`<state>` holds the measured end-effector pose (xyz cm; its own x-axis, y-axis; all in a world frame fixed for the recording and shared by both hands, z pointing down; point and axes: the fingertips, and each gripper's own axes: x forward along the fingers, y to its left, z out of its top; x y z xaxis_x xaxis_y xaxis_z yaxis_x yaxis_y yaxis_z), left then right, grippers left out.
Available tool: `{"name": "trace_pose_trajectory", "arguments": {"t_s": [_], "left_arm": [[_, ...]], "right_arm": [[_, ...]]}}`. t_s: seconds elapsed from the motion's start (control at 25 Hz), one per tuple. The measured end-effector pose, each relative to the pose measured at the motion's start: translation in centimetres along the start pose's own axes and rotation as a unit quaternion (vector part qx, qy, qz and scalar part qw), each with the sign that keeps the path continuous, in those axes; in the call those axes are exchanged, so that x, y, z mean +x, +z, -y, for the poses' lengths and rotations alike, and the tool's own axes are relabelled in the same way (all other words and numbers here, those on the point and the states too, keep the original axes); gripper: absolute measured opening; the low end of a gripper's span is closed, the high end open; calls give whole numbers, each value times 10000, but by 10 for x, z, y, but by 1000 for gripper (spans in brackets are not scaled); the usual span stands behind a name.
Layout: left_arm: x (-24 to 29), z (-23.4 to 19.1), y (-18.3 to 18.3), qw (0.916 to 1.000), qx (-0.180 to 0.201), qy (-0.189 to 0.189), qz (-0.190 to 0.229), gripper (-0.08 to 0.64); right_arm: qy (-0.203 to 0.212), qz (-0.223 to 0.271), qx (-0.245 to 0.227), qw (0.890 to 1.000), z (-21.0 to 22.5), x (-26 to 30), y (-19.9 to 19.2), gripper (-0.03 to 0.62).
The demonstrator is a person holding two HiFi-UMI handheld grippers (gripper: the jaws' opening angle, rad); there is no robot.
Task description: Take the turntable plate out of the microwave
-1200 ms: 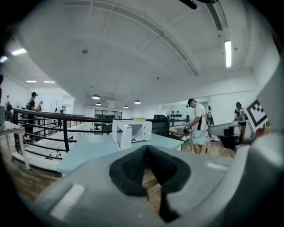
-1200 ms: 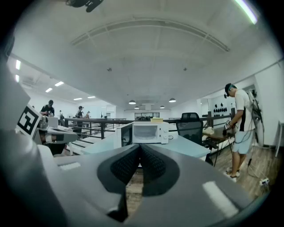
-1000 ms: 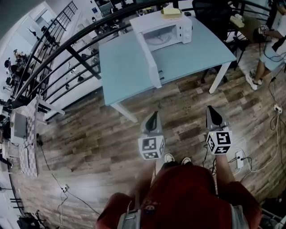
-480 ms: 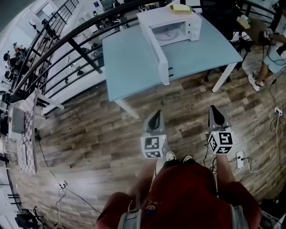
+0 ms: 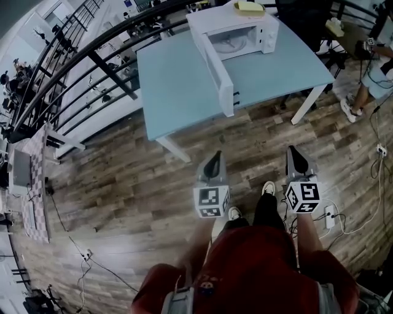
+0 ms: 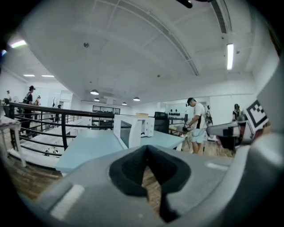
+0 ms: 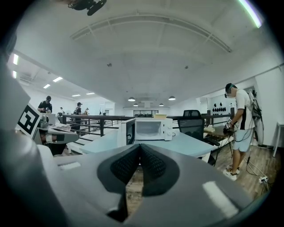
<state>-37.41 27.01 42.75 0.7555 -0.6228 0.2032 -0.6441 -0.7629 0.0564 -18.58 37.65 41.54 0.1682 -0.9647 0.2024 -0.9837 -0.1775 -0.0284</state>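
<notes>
A white microwave [image 5: 242, 30] stands at the far side of a light blue table [image 5: 178, 92], its door [image 5: 219, 76] swung wide open toward me. Inside it lies the pale round turntable plate [image 5: 230, 44]. My left gripper [image 5: 213, 163] and right gripper [image 5: 297, 158] hang side by side over the wooden floor, well short of the table, both shut with nothing held. The left gripper view has the microwave [image 6: 141, 127] beyond the shut left gripper [image 6: 147, 150]. In the right gripper view the microwave [image 7: 153, 128] shows past the shut right gripper [image 7: 140, 148].
A black railing [image 5: 98, 61] runs along the table's left and far sides. A yellow object [image 5: 250, 7] lies on the microwave. A black chair [image 7: 193, 124] and a person [image 5: 374, 67] stand to the right. Cables and a power strip [image 5: 330, 218] lie on the floor.
Both grippers have moved a little toward the table and microwave, still shut. The person's right foot has stepped forward between them.
</notes>
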Motion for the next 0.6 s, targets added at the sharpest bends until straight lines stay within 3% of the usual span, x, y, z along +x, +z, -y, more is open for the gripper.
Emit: {"name": "trace_pose_trajectory", "arguments": {"t_s": [0.32, 0.6], "left_arm": [[49, 17, 13, 9999, 108, -45, 36, -2], [111, 43, 23, 10000, 4, -48, 32, -2]], "right_arm": [[-9, 36, 93, 9999, 39, 30, 4, 0], [-38, 38, 124, 9999, 104, 63, 14, 0]]}}
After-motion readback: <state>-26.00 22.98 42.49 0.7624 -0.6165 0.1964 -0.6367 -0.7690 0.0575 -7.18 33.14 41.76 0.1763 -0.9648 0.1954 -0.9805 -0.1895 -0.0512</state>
